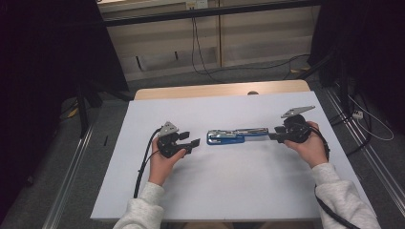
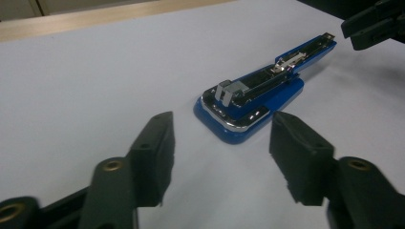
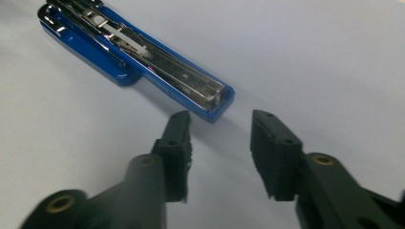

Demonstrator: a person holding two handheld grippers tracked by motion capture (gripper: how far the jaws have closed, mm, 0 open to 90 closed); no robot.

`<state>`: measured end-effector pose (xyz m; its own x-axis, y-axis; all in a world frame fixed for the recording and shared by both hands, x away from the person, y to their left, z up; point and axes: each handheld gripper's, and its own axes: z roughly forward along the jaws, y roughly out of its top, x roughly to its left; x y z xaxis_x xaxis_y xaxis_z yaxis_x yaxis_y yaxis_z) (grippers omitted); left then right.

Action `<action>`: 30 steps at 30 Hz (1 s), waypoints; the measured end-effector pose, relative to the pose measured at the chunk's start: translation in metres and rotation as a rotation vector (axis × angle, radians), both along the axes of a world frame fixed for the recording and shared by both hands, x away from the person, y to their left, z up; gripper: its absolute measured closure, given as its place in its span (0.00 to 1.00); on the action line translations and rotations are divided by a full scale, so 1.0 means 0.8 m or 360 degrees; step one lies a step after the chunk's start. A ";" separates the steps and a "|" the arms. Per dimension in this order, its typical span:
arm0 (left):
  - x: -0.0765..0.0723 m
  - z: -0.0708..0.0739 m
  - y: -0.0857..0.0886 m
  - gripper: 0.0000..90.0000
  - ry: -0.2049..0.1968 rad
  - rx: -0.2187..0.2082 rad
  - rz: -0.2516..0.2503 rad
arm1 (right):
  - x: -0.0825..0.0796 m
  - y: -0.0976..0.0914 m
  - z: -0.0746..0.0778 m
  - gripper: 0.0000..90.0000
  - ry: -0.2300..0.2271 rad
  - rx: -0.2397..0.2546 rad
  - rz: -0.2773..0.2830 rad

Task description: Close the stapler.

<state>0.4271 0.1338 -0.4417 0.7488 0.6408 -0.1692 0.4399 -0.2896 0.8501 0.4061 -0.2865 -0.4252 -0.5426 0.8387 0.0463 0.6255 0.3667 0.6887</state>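
A blue stapler [image 1: 236, 136] lies flat and swung fully open on the white table sheet [image 1: 219, 191], its metal magazine exposed. My left gripper [image 1: 191, 140] is open just left of the stapler's base end [image 2: 239, 112], not touching it. On the other side my right gripper [image 1: 273, 135] is open right at the tip of the unfolded arm [image 3: 217, 102]; the jaws stand apart with nothing between them. In the left gripper view, the right gripper's jaws [image 2: 372, 24] show past the stapler's far end. The left gripper [image 2: 220, 143] and right gripper [image 3: 218, 138] each face the stapler.
The white sheet covers a wooden table [image 1: 219, 89] whose far edge shows. Cables [image 1: 200, 52] run over the grey floor behind it, and dark stands [image 1: 86, 100] flank the table. Black cables trail from both grippers toward the near edge.
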 end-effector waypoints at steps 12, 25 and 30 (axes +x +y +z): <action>0.024 -0.013 -0.017 0.96 0.0133 0.0097 -0.0001 | 0.005 -0.003 -0.017 1.00 0.0032 -0.0056 -0.0090; 0.040 -0.030 -0.048 1.00 0.0164 0.0203 -0.0026 | 0.015 0.010 -0.034 1.00 0.0071 -0.0109 -0.0058; 0.044 -0.035 -0.053 1.00 0.0182 0.0217 -0.0033 | 0.016 0.011 -0.035 1.00 0.0053 -0.0096 -0.0055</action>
